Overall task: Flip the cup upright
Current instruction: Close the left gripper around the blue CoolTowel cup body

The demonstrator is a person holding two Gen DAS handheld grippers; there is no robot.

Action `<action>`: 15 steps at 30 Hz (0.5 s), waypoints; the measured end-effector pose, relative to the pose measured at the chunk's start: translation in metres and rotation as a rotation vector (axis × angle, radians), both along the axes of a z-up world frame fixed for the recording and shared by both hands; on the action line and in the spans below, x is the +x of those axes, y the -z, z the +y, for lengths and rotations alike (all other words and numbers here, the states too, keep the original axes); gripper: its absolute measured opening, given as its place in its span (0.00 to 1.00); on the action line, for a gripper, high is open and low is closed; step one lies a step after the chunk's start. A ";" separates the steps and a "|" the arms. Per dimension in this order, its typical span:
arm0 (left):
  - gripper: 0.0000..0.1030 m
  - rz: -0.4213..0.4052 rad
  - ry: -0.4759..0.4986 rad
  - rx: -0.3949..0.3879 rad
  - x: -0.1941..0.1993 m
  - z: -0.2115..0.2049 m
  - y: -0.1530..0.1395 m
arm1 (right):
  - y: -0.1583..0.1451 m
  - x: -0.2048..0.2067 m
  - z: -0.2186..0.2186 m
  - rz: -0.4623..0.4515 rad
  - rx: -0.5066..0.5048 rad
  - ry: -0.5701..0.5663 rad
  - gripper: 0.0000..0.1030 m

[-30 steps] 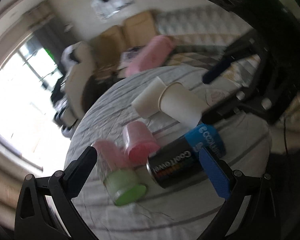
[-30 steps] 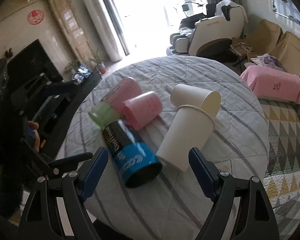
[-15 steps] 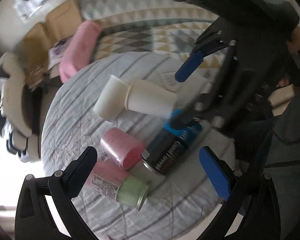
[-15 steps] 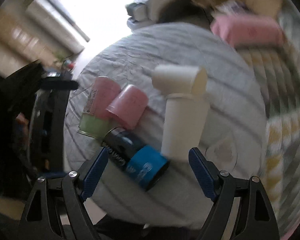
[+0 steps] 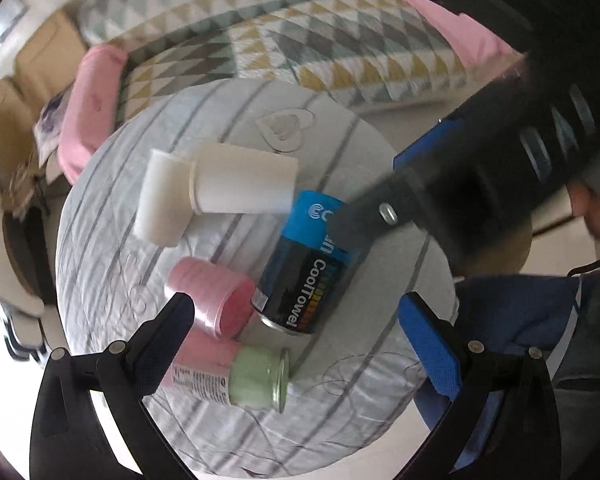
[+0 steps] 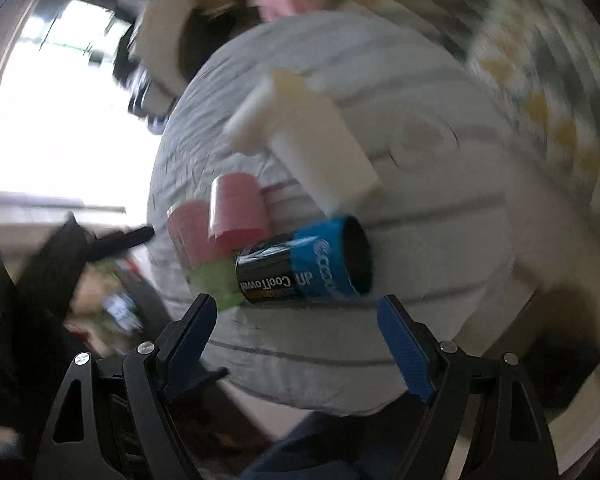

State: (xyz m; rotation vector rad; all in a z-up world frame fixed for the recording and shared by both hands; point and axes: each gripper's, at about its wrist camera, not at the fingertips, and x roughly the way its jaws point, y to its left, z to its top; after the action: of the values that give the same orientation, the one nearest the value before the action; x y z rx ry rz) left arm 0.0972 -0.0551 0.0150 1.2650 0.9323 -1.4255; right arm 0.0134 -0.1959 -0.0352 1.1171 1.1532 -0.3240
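Note:
Several cups lie on their sides on a round table with a grey striped cloth [image 5: 360,360]. Two white paper cups [image 5: 240,188] lie joined at right angles. A pink cup [image 5: 216,296], a pink-and-green can [image 5: 236,376] and a black-and-blue "CoolTowel" cup [image 5: 308,264] lie beside them. My left gripper [image 5: 300,332] is open above the pink cup and the black-and-blue cup. My right gripper [image 6: 296,332] is open just in front of the black-and-blue cup [image 6: 308,268]; the white cups [image 6: 308,136] lie beyond. The right gripper's body [image 5: 480,168] crosses the left wrist view.
A patterned quilted bed or sofa [image 5: 340,40] with pink cushions [image 5: 88,108] lies behind the table. A bright window [image 6: 52,120] and a massage chair [image 6: 160,40] show in the right wrist view. The person's blue trousers [image 5: 520,320] are beside the table edge.
Both grippers have swung around and moved closer over the table. The right gripper now sits low near the black-and-blue cup. The cups have not moved. Both stay open.

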 end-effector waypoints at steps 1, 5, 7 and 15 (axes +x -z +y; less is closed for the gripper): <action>1.00 0.007 0.026 0.009 -0.001 -0.002 0.004 | 0.002 -0.004 -0.002 0.005 0.006 0.034 0.81; 1.00 -0.023 0.113 0.006 -0.006 -0.003 0.018 | 0.011 -0.017 -0.004 0.035 -0.010 0.151 0.81; 1.00 -0.012 0.140 0.002 -0.007 -0.003 0.023 | 0.019 -0.025 0.001 0.046 0.021 0.233 0.81; 1.00 -0.052 0.253 0.005 -0.012 0.008 0.043 | 0.041 -0.032 0.033 0.060 0.017 0.420 0.81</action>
State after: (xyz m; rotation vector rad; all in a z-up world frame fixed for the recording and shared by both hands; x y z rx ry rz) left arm 0.0856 -0.0475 -0.0278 1.4569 0.7610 -1.5764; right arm -0.0181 -0.1629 -0.0762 1.3705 0.9673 -0.6772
